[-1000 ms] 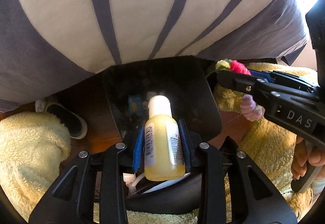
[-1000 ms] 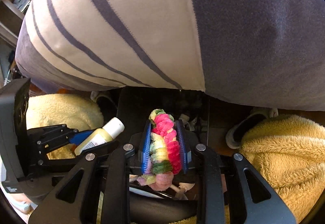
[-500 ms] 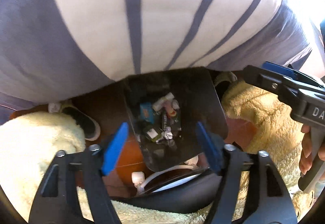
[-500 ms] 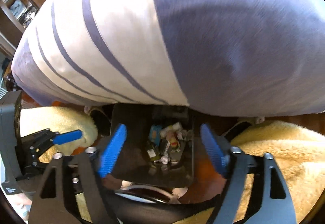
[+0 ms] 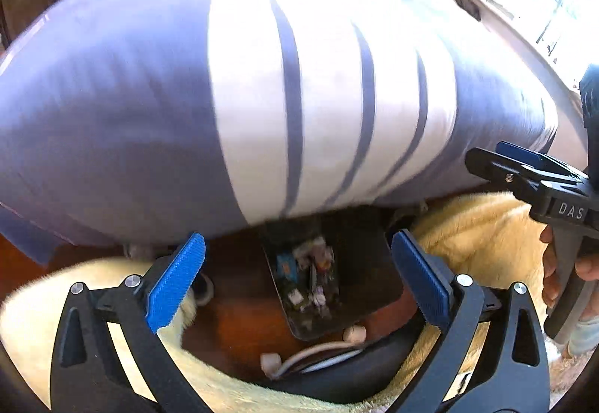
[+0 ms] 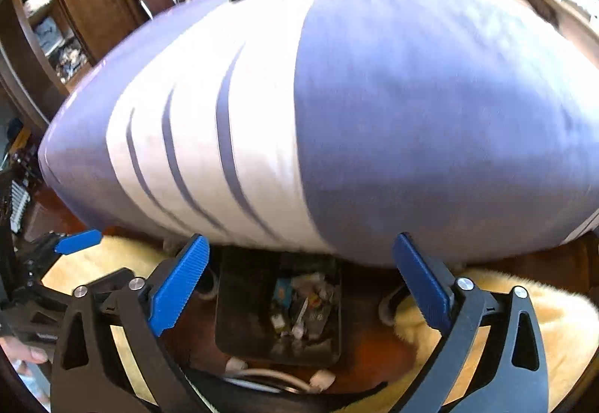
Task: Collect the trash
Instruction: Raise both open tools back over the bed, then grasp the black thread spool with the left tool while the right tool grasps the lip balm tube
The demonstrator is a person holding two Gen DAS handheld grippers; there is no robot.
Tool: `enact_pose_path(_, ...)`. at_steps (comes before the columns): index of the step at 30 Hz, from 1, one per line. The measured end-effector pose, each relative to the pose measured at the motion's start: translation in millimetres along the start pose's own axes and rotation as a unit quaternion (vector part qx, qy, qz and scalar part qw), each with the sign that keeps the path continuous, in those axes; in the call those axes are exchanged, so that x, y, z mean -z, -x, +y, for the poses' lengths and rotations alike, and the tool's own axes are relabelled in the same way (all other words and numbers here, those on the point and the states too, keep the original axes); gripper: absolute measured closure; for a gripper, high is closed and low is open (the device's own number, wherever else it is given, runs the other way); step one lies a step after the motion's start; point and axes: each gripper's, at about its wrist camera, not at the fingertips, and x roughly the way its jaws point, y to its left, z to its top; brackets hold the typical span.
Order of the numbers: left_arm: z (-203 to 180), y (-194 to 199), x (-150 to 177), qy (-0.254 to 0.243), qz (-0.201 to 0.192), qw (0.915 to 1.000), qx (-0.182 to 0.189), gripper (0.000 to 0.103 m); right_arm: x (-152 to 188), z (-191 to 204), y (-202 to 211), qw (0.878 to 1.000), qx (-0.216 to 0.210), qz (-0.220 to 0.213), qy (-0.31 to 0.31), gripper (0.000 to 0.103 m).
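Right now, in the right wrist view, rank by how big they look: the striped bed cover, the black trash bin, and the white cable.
1. striped bed cover, fills most of the frame.
2. black trash bin, though it sits farther below.
3. white cable, smallest, partly hidden.

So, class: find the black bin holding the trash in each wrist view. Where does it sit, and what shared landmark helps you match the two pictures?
Left wrist: black bin low and centre-right, between the open left tool's blue pads.
Right wrist: bin low and centre, between the open right tool's pads.
Shared landmark: the striped bedding bulging just above it.
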Motion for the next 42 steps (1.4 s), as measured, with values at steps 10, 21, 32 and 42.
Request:
enact_pose_path(10,25.6,31.5,-69.3,0.007,-0.061,0.9975,-0.034,0.008,-62.3,-2.7,10.7,0.999,0.013,-0.037,0.016,0.004)
enact_pose_path(21,53.7,5.0,-156.7,0.003,-0.067,0.9951,-0.073,0.008,-152.8,0.3,-31.5,0.998,0.033,-0.045,0.038,0.004)
enact_pose_path(32,74.0,-56.3,-252.2,-0.002,-0.050,0.9948,-0.089,0.008,-258.5,4.2,-119.6,0.995,0.053,-0.027,0.074,0.014)
enact_pose_path(42,88.9,-106.9,-318.6,0.013,-0.041,0.9957,-0.081,0.008,-308.9,18.7,-178.2,0.989,0.059,0.006,0.134,0.035)
